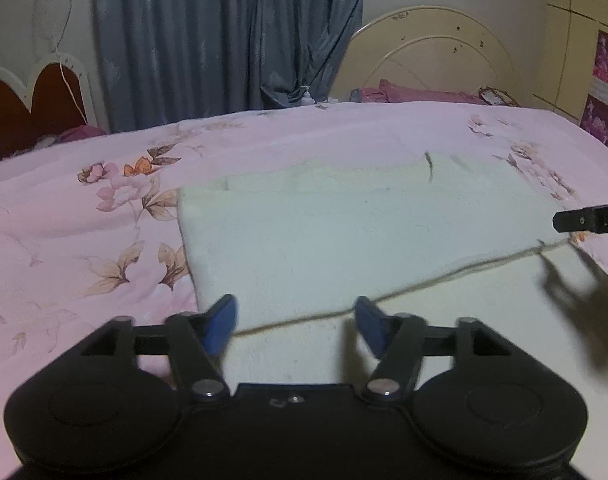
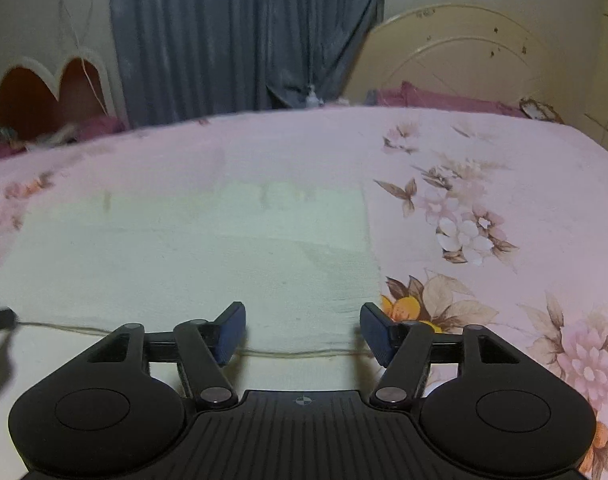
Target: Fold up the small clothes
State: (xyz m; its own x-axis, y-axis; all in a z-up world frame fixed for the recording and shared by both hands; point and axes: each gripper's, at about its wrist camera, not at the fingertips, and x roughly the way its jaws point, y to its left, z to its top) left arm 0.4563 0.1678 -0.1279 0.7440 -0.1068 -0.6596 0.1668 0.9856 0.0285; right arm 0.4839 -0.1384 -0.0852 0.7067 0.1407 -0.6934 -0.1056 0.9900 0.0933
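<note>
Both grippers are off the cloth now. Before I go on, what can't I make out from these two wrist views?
- Near edge of the white cloth: hidden behind the left gripper body in the left view and behind the right gripper body in the right view.
- Cloth's far layers: smeared by blur in the right view, so the layer count is unclear.
- Right gripper in the left view: only one tip shows, cut off by the frame edge.

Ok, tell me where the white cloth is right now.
The white cloth lies folded flat on the pink floral bedsheet, filling the middle of both wrist views, just ahead of the open left gripper and right gripper.
</note>
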